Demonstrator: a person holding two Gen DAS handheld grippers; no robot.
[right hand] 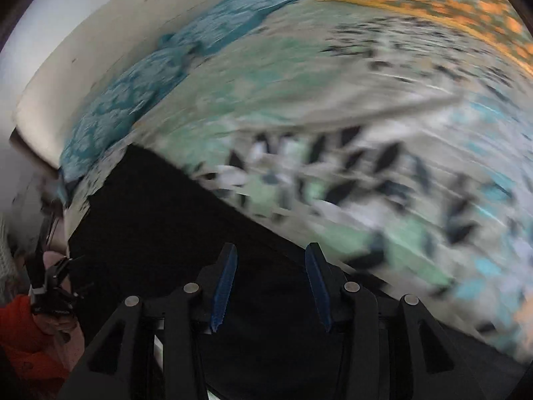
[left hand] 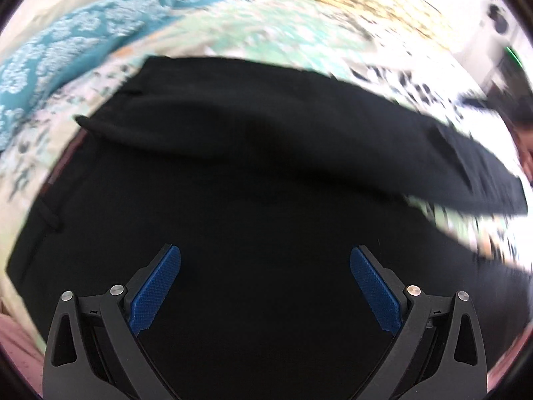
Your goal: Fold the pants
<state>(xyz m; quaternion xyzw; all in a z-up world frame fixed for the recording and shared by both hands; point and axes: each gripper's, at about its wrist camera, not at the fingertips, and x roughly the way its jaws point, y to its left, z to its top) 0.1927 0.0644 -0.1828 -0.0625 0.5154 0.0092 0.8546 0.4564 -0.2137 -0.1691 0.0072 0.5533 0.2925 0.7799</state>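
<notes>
L gripper [left hand: 265,266]: my jaws wide apart, nothing between pads, black pants [left hand: 253,173] directly below and ahead. R gripper [right hand: 270,268]: jaws part-open, empty, over pants' edge [right hand: 166,233]; cloth runs down-left of jaws, patterned bedspread [right hand: 349,153] ahead and right. Pants lie flat on bed. In L view, long axis runs left-right across my jaws; one layer looks lapped over another, far leg tapering off right. L jaws sit over the bulk, so L seems nearer for next grab. Waist vs hem: can't tell, black on black. Both views motion-blurred; near cloth cut off by fingers. Teal pillow [left hand: 60,53] far left.
</notes>
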